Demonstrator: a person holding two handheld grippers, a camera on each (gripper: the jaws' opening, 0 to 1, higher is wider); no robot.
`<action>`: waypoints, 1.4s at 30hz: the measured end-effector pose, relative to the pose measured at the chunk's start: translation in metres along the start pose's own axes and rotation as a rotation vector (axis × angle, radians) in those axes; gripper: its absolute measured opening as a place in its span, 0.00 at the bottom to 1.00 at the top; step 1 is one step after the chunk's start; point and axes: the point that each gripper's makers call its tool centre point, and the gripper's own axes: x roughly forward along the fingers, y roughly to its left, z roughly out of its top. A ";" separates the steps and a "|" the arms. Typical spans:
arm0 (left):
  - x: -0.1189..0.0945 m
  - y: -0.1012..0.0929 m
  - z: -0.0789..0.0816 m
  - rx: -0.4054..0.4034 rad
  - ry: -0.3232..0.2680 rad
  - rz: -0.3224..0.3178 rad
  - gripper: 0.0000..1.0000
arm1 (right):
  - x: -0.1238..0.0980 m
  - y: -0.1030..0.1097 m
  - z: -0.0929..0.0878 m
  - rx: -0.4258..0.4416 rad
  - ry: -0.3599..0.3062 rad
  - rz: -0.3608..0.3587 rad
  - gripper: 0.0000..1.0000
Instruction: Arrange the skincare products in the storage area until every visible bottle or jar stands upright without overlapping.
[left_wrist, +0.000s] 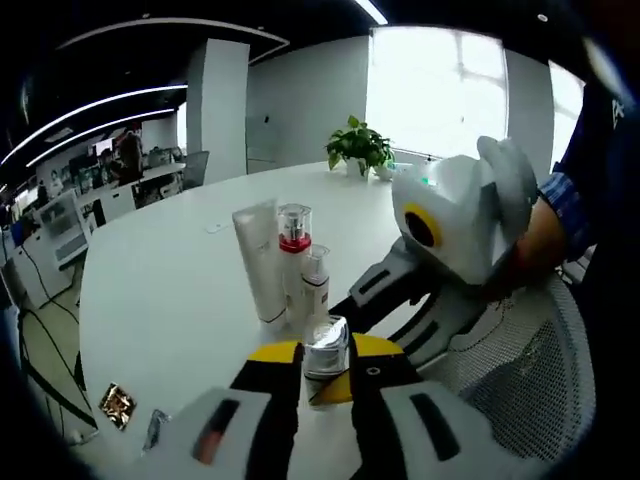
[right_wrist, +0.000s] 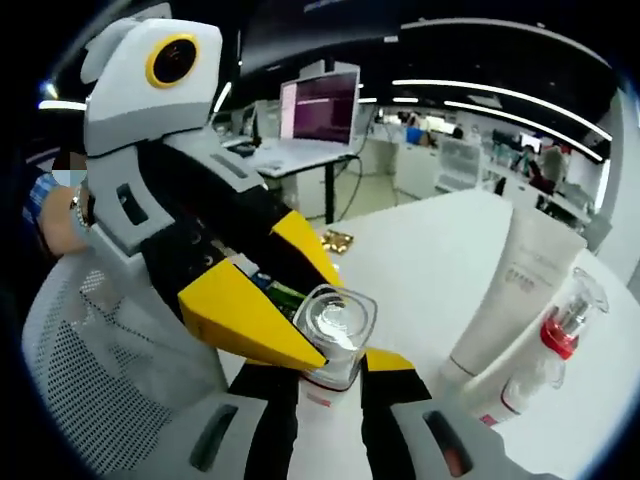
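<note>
Currently both tools clamp one clear jar: left tool, right tool. White round tabletop, open office, bright window, potted plant.

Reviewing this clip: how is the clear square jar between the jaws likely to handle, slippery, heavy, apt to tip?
The clear jar looks like thick, glossy glass or acrylic, so probably slick and heavy for its size. Its squat shape suggests it will stand steady on the white table. The left gripper seems to pinch only its rim, so it may twist.

Grey lettering runs down the white tube, too small to read; the laptop screen text is likewise illegible.
</note>
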 end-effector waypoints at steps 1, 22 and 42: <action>0.000 0.000 0.000 0.004 0.004 0.002 0.14 | 0.000 0.000 0.000 -0.001 0.000 0.002 0.19; -0.004 0.037 -0.005 -0.069 0.023 0.164 0.14 | -0.019 -0.038 -0.005 -0.053 0.063 -0.024 0.18; -0.004 0.043 -0.010 -0.039 0.042 0.199 0.14 | -0.032 -0.019 -0.019 -0.237 0.081 0.174 0.26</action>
